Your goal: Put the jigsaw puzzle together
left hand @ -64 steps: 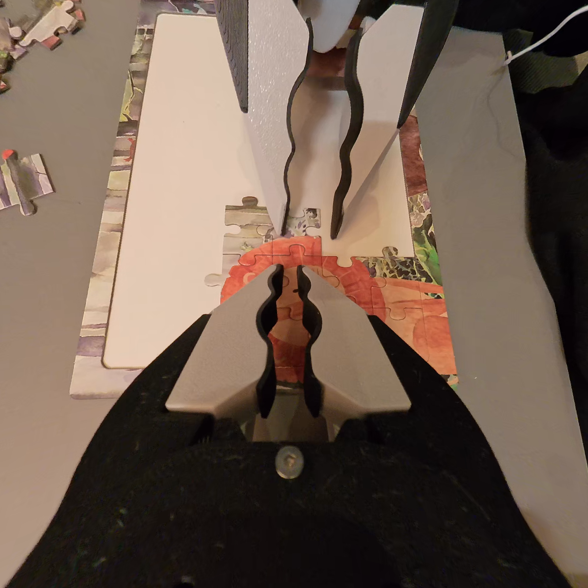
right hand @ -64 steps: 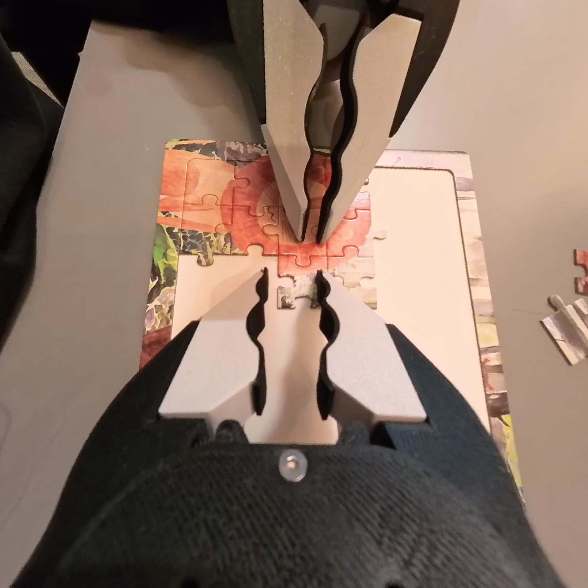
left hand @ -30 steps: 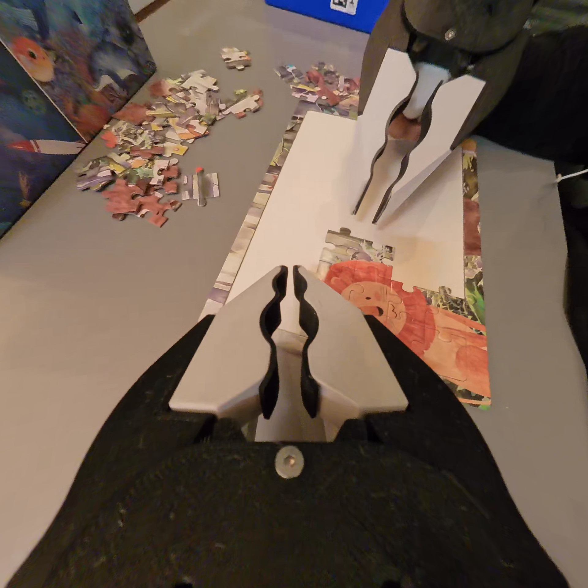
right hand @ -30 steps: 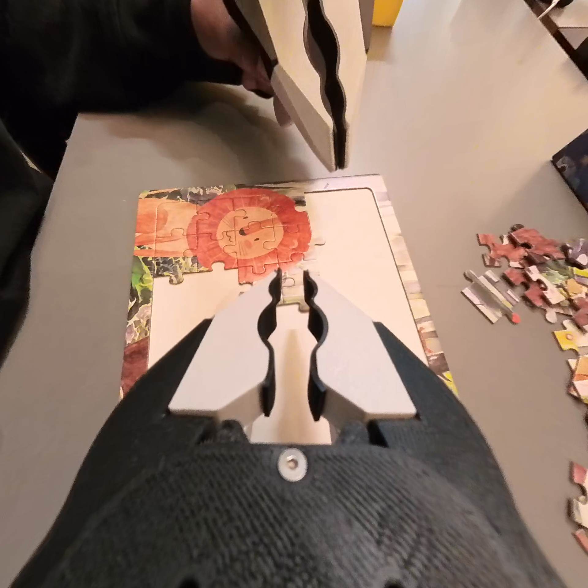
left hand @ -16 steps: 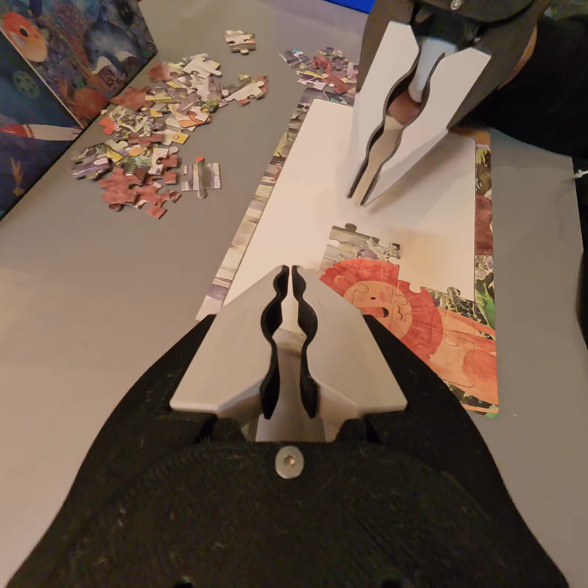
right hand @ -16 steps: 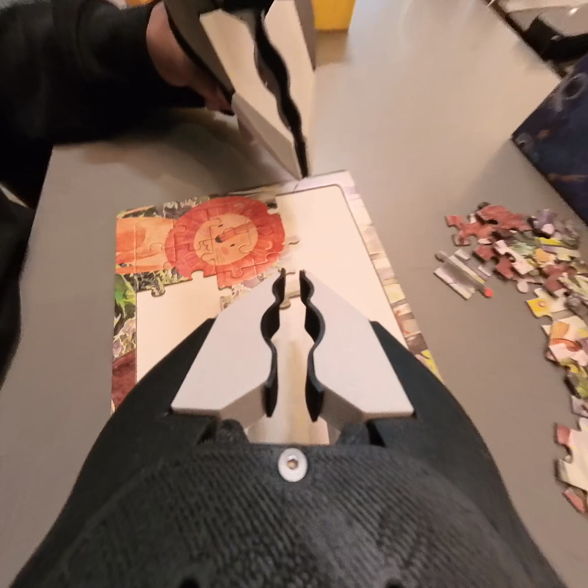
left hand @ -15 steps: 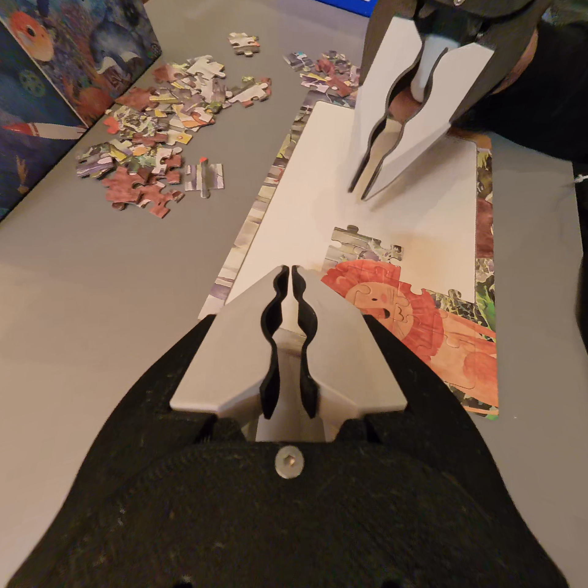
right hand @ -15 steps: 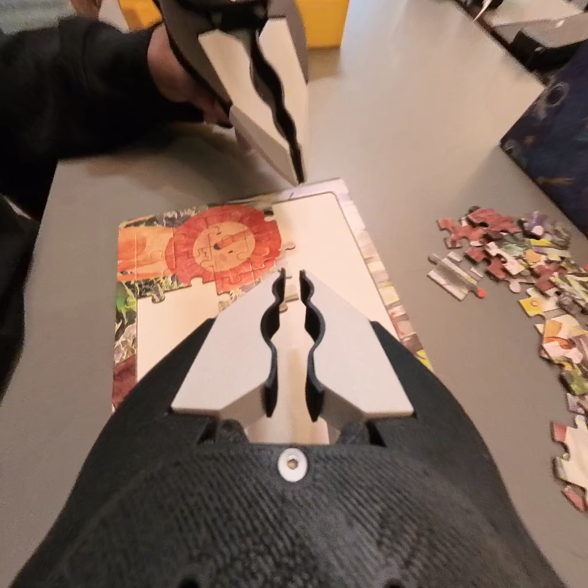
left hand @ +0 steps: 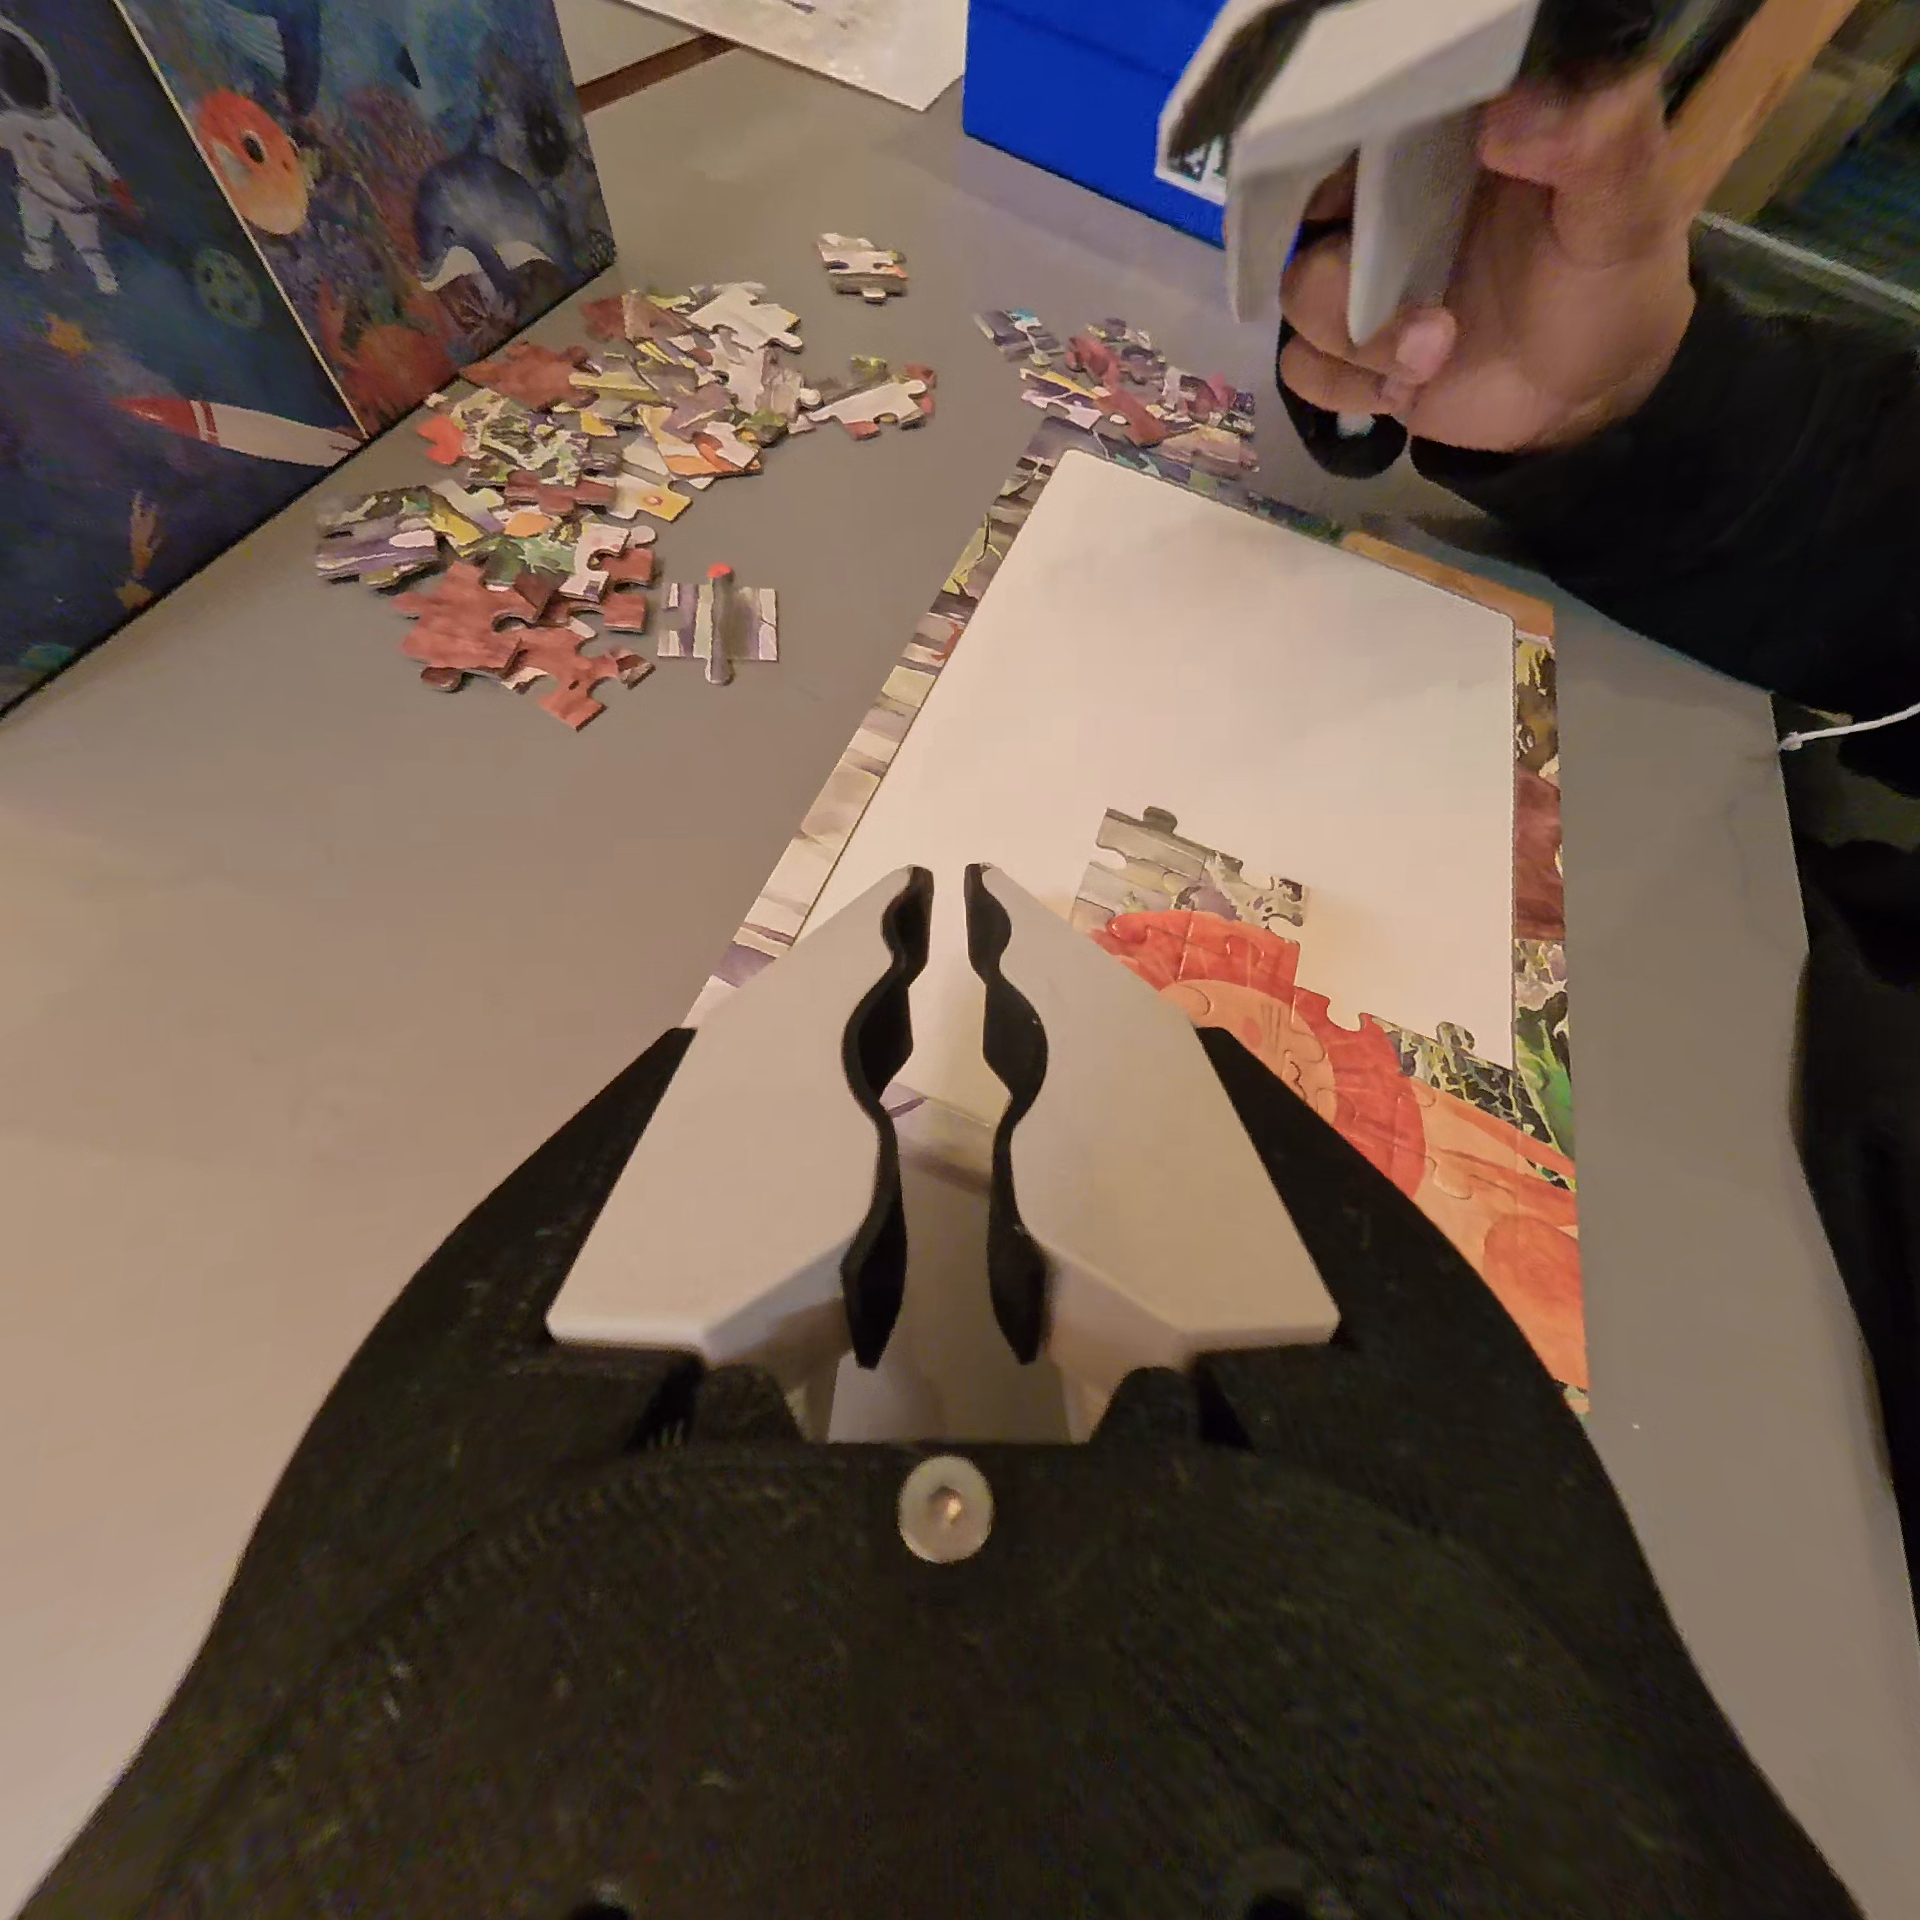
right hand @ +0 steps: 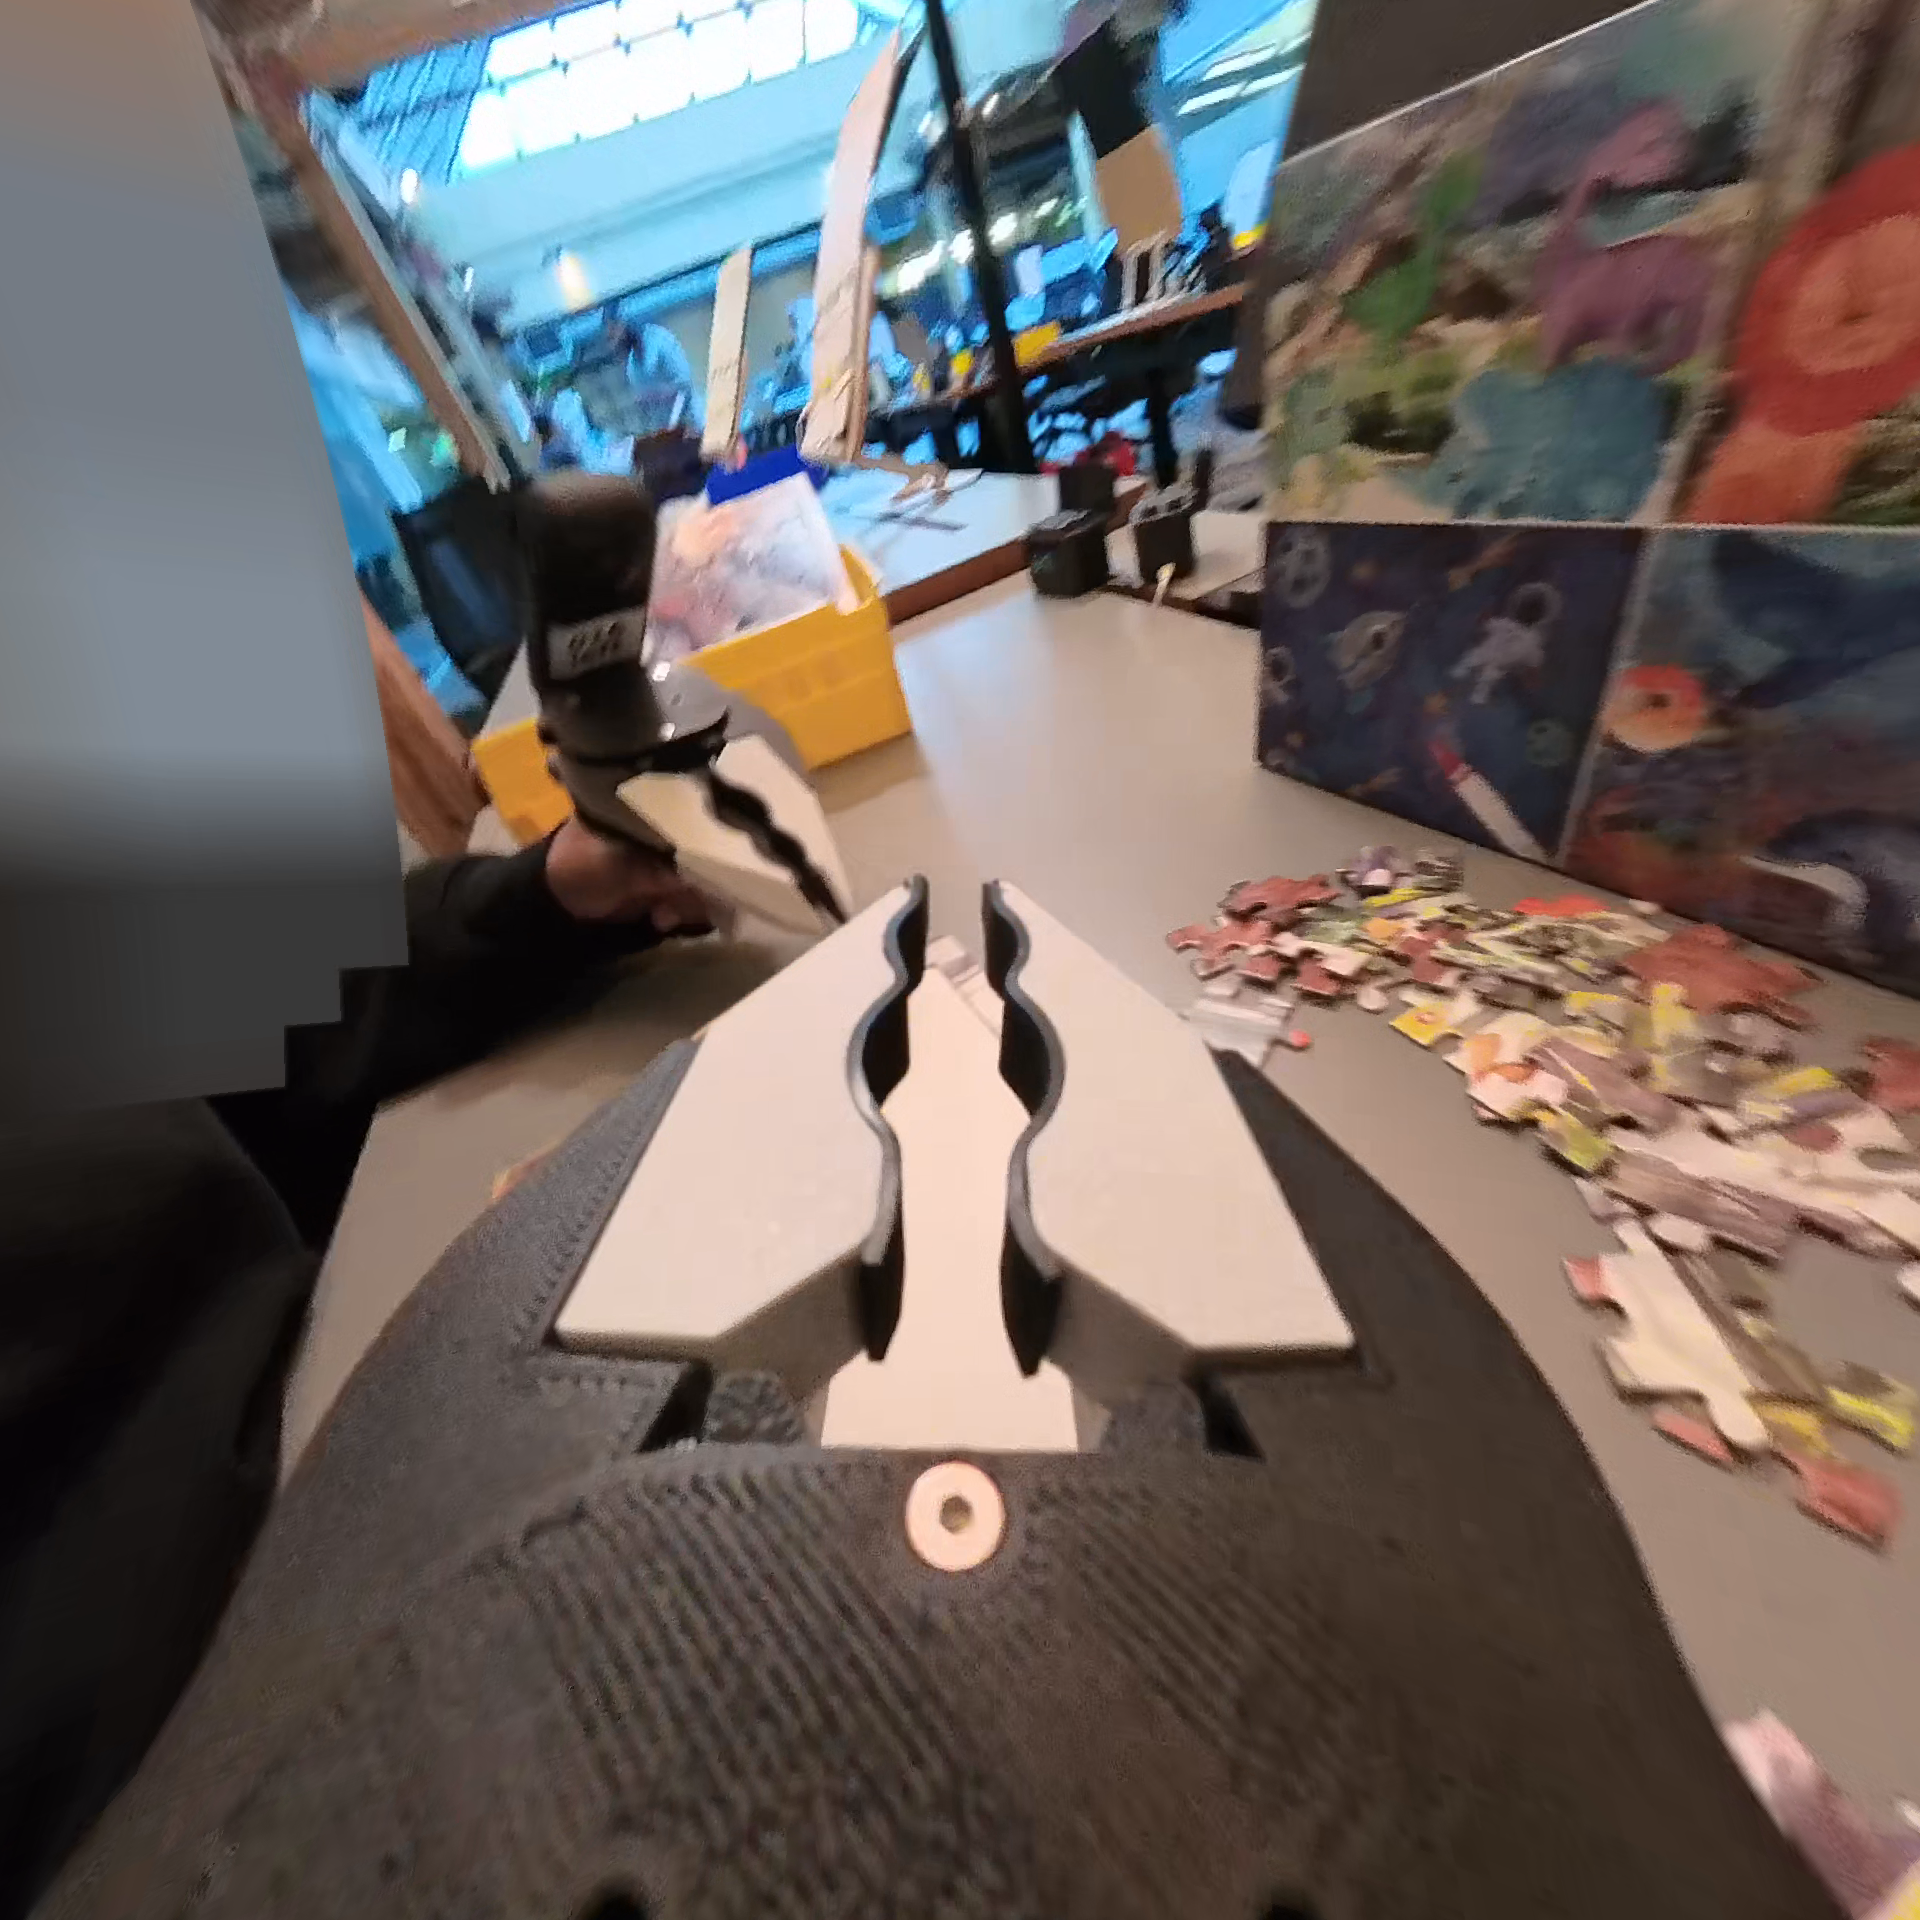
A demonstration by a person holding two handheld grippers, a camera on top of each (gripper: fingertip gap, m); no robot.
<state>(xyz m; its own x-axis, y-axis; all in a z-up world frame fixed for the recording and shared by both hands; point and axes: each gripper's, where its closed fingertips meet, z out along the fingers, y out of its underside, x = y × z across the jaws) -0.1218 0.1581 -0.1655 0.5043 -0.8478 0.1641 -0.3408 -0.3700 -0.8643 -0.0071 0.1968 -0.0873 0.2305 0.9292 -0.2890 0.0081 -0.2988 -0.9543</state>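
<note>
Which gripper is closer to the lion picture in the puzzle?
Left. The left gripper hovers right beside the lion at the tray's near end. The right gripper is raised high beyond the tray's far end.

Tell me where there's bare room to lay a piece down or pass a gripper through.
The white board area inside the puzzle frame is bare beyond the assembled lion section. Grey table lies open between the frame's left border and the loose pieces. That pile crowds the space toward the illustrated box; a smaller cluster crowds the frame's far end.
</note>
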